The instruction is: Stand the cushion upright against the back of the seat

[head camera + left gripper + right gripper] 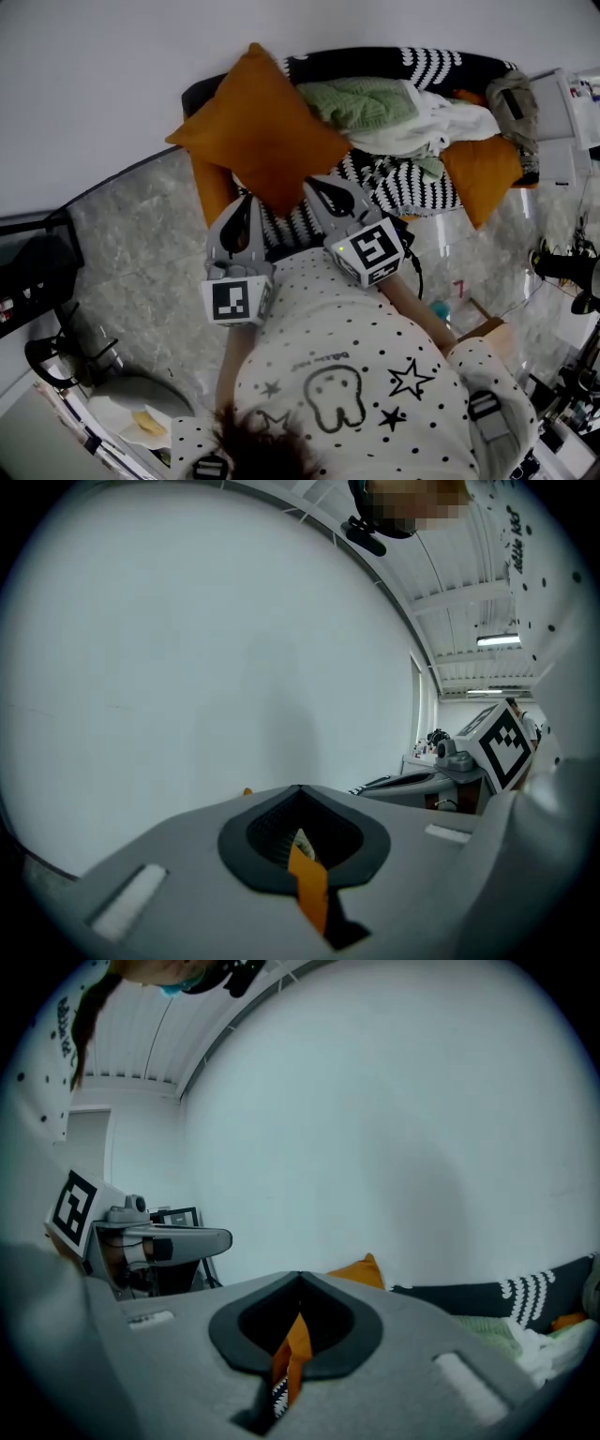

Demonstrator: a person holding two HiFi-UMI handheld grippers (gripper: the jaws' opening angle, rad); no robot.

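Cushion (255, 131) hangs upper centre of the head view, over the left end of the sofa (441, 64). Your left tool (247, 202) and right tool (322, 187) are both clamped on its lower edge (it looks soft, light and floppy), so corner holds should suit.

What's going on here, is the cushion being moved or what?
A person holds a gripper in each hand. The left gripper and right gripper are both shut on the lower edge of the orange cushion. It is held up, one corner pointing up, over the left end of the sofa, close to the backrest. Whether it already leans on the backrest can't be told. A pile of clothes lies on the seat to its right.
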